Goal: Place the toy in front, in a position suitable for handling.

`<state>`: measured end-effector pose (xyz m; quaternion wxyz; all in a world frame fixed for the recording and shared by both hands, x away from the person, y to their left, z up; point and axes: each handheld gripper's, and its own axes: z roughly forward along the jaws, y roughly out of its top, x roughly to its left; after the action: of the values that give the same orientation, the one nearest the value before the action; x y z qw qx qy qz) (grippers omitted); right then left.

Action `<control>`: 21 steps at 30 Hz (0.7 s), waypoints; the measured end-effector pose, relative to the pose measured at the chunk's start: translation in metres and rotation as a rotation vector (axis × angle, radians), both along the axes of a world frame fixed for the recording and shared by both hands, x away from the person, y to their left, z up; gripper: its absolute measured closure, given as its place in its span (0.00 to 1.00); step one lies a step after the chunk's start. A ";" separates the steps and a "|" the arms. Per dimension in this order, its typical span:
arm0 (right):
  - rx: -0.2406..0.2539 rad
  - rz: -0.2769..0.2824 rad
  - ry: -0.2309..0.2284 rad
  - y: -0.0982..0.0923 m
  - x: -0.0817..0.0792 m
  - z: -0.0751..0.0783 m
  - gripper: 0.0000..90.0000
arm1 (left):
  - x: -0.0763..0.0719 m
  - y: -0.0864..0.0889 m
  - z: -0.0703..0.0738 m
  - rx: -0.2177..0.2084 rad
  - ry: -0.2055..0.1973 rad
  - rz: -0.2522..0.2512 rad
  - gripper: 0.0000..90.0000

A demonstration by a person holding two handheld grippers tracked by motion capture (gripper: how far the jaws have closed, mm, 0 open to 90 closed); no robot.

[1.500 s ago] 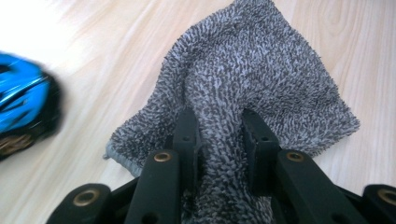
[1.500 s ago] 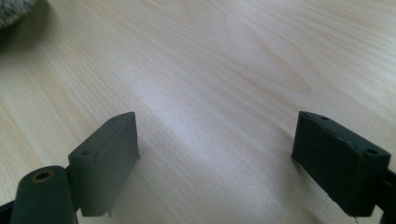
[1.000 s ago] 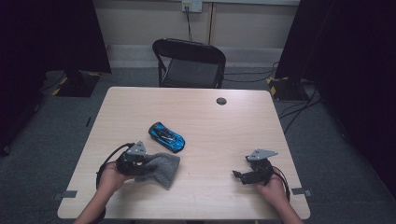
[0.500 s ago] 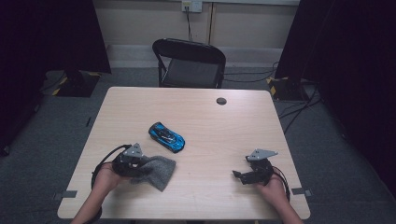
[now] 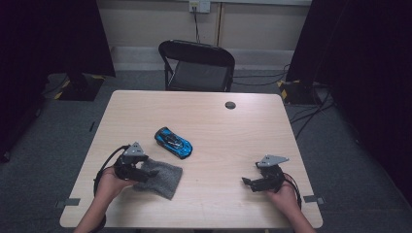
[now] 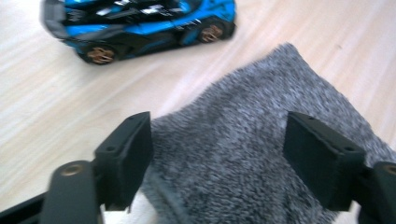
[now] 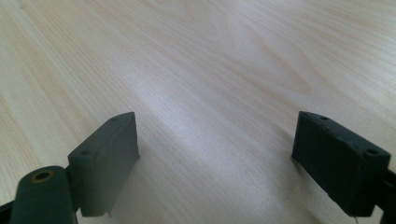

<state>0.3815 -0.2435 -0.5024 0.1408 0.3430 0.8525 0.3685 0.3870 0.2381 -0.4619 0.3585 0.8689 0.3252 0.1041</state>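
A grey fuzzy cloth (image 5: 161,176) (image 6: 261,154) lies on the wooden table (image 5: 218,126) near the front left. My left gripper (image 5: 141,169) (image 6: 217,161) stands open over the cloth's left end, one jaw on each side of the fabric. A blue and black toy car (image 5: 173,142) (image 6: 140,23) sits just beyond the cloth, toward the table's middle. At the front right my right gripper (image 5: 248,183) (image 7: 217,163) rests low over bare wood, open, with nothing between its jaws.
A small dark round disc (image 5: 230,105) lies near the table's far edge. A black folding chair (image 5: 197,65) stands behind the table. Cables trail on the grey carpet (image 5: 340,145) at the right.
My left gripper has drawn slightly leftward and back along the cloth. The right gripper and the car have stayed put.
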 end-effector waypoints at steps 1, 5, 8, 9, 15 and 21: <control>0.000 0.000 0.000 0.000 0.000 0.000 0.15 | 0.000 0.001 0.001 -0.007 0.001 0.010 0.24; -0.006 0.001 0.007 0.000 0.000 0.001 0.16 | 0.001 0.004 0.002 -0.026 0.015 0.035 0.22; -0.021 0.008 0.015 0.000 0.002 0.003 0.17 | 0.000 0.002 0.002 -0.017 0.019 0.025 0.22; -0.028 0.003 0.018 0.001 0.003 0.004 0.17 | 0.000 0.001 0.001 -0.020 0.017 0.025 0.22; -0.021 0.019 0.025 0.006 0.011 0.012 0.18 | 0.000 -0.002 0.002 -0.010 0.008 0.011 0.23; 0.014 0.025 0.022 0.023 0.025 0.020 0.17 | 0.001 -0.003 0.003 -0.018 0.003 0.014 0.23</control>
<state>0.4067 -0.2204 -0.4820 0.1243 0.3374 0.8555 0.3726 0.3881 0.2354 -0.4587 0.3650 0.8636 0.3326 0.1023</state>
